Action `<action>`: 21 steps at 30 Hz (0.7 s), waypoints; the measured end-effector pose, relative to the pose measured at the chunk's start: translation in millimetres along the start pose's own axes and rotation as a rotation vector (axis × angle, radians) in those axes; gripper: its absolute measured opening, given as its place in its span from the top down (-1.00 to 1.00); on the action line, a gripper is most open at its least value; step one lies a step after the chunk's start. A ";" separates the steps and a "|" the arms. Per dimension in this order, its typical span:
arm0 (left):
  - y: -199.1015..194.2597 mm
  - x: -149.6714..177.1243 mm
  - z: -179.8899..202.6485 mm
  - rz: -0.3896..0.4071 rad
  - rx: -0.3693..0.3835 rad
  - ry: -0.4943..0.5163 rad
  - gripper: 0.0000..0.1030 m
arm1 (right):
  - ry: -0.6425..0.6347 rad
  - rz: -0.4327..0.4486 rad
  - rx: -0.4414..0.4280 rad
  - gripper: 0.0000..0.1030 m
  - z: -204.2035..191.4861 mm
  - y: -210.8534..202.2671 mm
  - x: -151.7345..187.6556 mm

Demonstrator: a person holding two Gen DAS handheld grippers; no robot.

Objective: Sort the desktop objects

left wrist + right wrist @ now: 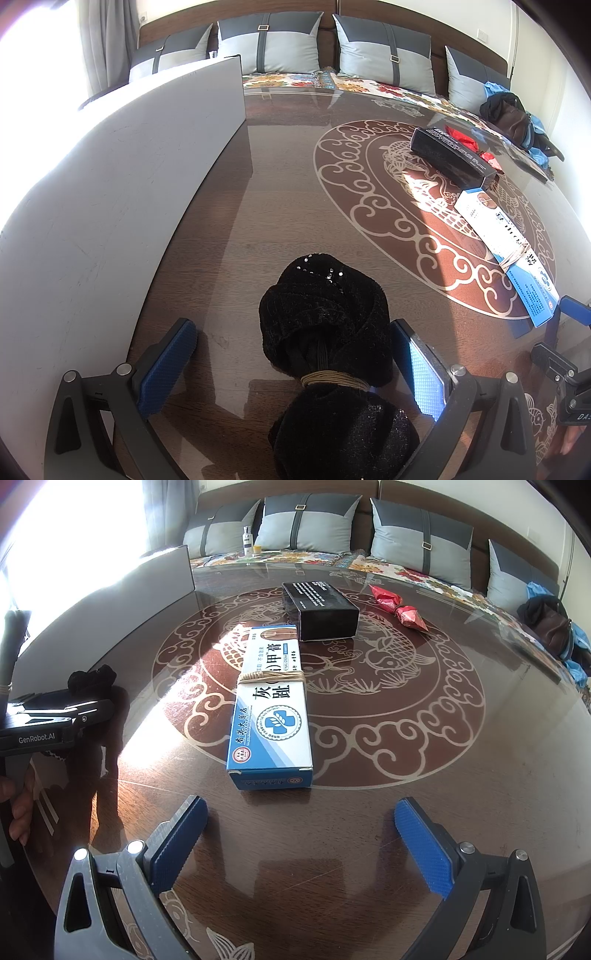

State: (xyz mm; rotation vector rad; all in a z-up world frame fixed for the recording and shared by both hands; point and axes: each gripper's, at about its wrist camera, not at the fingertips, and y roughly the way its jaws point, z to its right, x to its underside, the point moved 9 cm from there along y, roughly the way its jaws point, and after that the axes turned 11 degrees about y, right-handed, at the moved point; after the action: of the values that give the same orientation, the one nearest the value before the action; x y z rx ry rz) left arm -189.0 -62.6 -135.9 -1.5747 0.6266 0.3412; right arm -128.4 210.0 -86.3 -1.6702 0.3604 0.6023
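Boxes come first: I see a blue-and-white box (pixel 271 709) bound with a rubber band (pixel 271 676) near the middle of the round table (pixel 424 794), a shut black box (pixel 320 610) just beyond it, and a red wrapped packet (pixel 399 607) to the far right. My left gripper (pixel 293 363) stands wide around a black cloth bundle (pixel 325 325), its right pad (pixel 421 376) just beside the cloth. My right gripper (pixel 301 843) hangs wide apart, near the blue box's near end, holding nothing.

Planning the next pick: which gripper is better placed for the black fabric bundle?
Left. The left gripper is open with the black fabric bundle between its fingers. The right gripper is open facing the blue-and-white box.
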 end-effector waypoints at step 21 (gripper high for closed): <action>-29.6 4.4 7.1 -0.047 0.195 -0.027 0.27 | -0.096 -0.231 -0.019 -0.53 -35.8 41.6 -56.8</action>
State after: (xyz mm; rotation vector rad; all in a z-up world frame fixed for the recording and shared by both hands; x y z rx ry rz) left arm -167.4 -56.3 -115.0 -1.3931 0.5834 0.2581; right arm -190.8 161.7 -83.9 -1.6660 0.0905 0.5124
